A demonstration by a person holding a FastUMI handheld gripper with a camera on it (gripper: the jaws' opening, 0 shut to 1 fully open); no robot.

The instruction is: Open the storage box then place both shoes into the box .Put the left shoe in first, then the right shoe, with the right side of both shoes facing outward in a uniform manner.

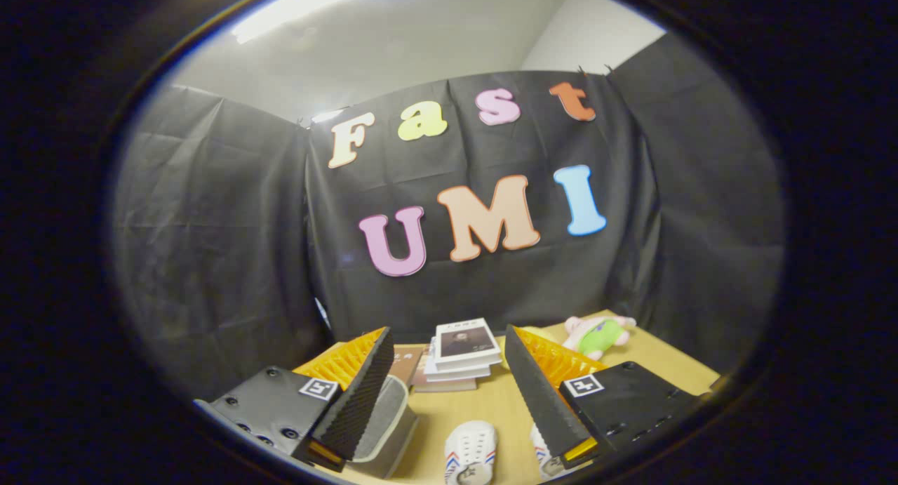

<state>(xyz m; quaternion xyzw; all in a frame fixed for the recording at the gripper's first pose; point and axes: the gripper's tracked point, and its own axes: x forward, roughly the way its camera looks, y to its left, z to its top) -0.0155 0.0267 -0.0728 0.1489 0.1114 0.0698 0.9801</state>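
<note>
Gripper (449, 387) is wide open, holding nothing, raised above the wooden table (491, 408) and looking toward the booth's back wall. Between my fingers, close in, sits one white shoe (471, 453) with red and blue stripes on its side, toe pointing away from me. Second white shoe (544, 460) is just beside it, mostly hidden behind my right finger (540, 394); only a strip of it shows. Storage box (389, 422), grey fabric with pale trim, sits on the table partly behind my left finger (358, 394). Can't tell if its lid is open or closed from what shows. Beyond the fingers, mid-table, a stack of books (463, 355), top one with a dark cover picture. Off to the right near the wall, a pink and green plush toy (600, 334) lies on the table, well apart from the shoes.
</note>
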